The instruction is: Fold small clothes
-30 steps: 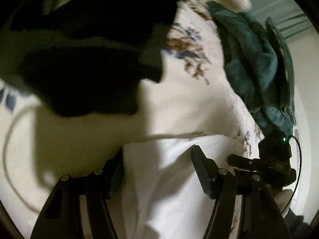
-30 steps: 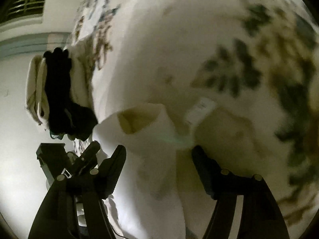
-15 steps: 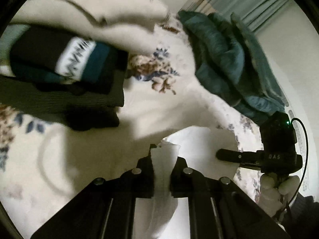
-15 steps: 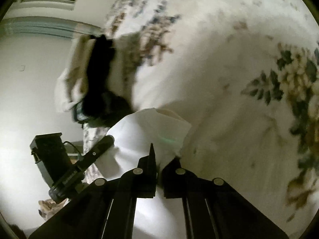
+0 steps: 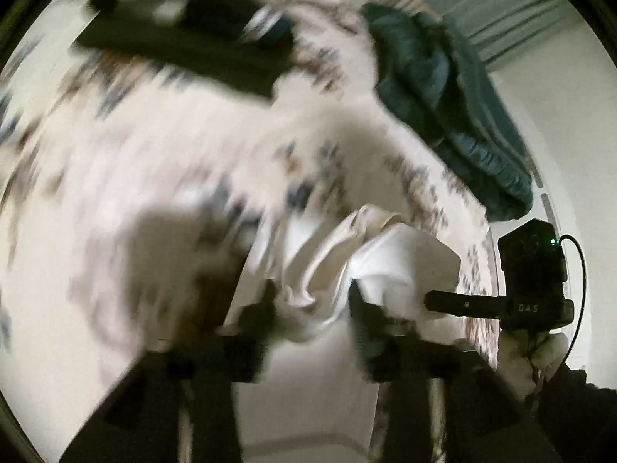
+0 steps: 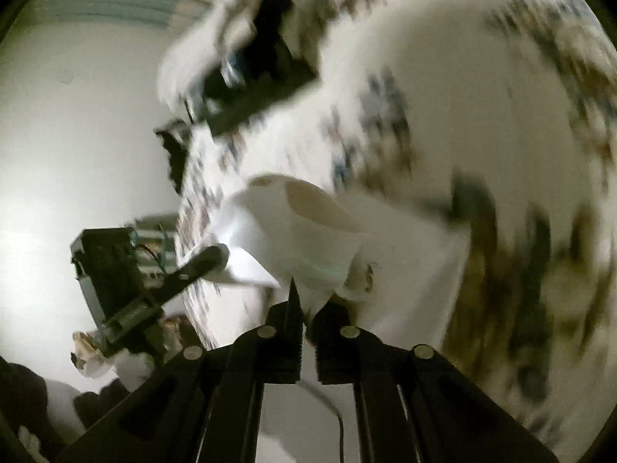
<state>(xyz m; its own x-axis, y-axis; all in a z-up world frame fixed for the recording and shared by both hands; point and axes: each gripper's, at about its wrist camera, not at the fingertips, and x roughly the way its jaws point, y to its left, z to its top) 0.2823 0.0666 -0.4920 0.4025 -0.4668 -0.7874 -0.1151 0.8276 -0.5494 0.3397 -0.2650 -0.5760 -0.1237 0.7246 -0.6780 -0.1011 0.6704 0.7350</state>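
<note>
Your left hand-held gripper (image 5: 312, 301) has just been opening; its jaws stand apart with the white garment (image 5: 385, 262) bunched loosely between them, released over the floral bed (image 5: 135, 162). Your right hand-held gripper (image 6: 306, 308), jaws just parting slightly, is nearly together with cloth in the narrow gap, probably steadying the fold.

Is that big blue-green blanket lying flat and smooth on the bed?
No, the blue-green blanket is bunched up in a crumpled heap at the far edge of the flowery bed cover.
</note>
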